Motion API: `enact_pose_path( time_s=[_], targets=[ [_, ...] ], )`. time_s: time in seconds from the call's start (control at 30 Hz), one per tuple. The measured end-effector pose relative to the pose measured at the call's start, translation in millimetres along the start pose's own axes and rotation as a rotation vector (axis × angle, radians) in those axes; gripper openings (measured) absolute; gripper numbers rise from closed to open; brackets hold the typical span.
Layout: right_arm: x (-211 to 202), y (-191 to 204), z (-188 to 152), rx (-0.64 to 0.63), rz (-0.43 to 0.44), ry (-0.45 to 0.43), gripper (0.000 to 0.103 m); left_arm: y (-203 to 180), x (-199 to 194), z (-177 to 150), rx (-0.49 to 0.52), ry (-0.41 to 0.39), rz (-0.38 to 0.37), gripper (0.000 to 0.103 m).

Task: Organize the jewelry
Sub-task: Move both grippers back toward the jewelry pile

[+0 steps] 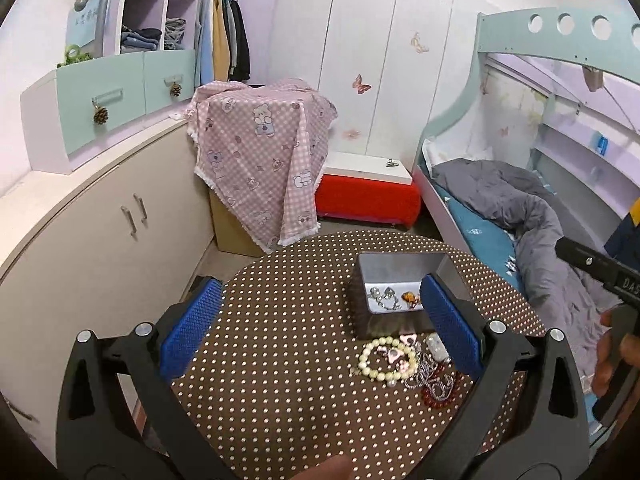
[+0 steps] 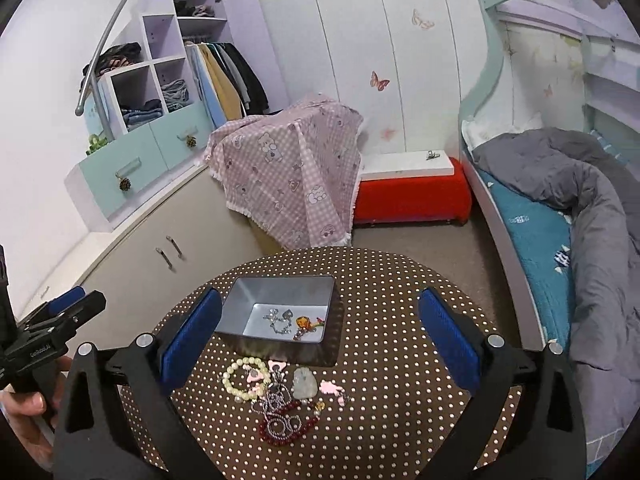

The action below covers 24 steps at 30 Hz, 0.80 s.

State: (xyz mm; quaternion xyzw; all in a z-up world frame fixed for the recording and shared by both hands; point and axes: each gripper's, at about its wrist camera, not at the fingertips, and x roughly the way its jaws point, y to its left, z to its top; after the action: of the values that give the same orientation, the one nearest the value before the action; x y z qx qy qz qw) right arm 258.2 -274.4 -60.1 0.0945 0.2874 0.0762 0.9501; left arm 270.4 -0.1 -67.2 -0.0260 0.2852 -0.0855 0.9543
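A grey metal box stands on the round brown polka-dot table. It holds a silver chain and an orange charm. In front of it lies a pile: a cream pearl bracelet, pink pieces, a pale stone pendant, silver chains and a dark red bead bracelet. My left gripper is open above the table, left of the pile. My right gripper is open above the box and pile. Both are empty.
A beige cabinet stands left of the table. A pink checked cloth covers a box behind it, next to a red bench. A bed with a grey duvet lies to the right.
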Motion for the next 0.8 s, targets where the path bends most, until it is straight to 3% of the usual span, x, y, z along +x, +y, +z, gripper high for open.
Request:
enact_pose_path(
  time_s=[0.3,0.8],
  targets=[
    [-8,6,-23,-0.041,-0.038,0.006,0.095,1,4,-26,0.019,0.035,0.018,0.097],
    [24,-7,-78,-0.020,-0.034,0.169,0.095,-2,50,-78,0.095,0.186,0.041,0.097]
  ],
)
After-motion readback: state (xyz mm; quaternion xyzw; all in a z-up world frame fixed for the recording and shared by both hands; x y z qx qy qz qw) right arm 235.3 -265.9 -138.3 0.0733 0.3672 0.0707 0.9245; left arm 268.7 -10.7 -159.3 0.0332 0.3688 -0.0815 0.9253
